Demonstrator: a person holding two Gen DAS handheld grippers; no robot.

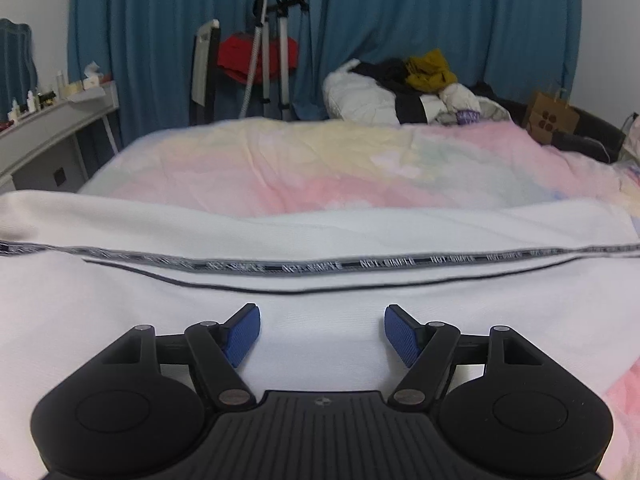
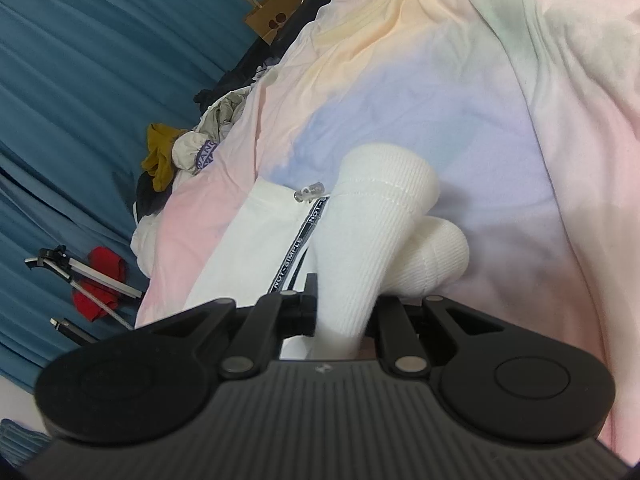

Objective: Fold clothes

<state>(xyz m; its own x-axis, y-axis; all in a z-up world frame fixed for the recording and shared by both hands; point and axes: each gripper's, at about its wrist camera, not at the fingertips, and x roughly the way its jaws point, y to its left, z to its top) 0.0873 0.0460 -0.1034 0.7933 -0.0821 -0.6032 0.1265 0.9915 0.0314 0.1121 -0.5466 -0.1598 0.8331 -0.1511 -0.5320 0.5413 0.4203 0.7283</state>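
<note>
A white garment [image 1: 320, 296] with a lettered grey-and-black band [image 1: 312, 266] lies spread across the near part of the bed. My left gripper [image 1: 322, 334] hovers just over it, open and empty, blue pads [image 1: 242, 336] wide apart. In the right wrist view my right gripper [image 2: 344, 312] is shut on the garment's white ribbed cuff [image 2: 372, 232], which sticks up between the fingers. The fingertips are hidden by the cloth. The white body [image 2: 256, 248] and its band [image 2: 298, 250] lie to the left.
The bed has a pastel tie-dye cover [image 1: 320, 168]. A heap of clothes [image 1: 416, 88] sits at its far side, with a brown paper bag [image 1: 552, 118] to the right. Blue curtains [image 1: 440, 20], a stand with red cloth [image 1: 256, 56] and a white desk [image 1: 52, 128] lie behind.
</note>
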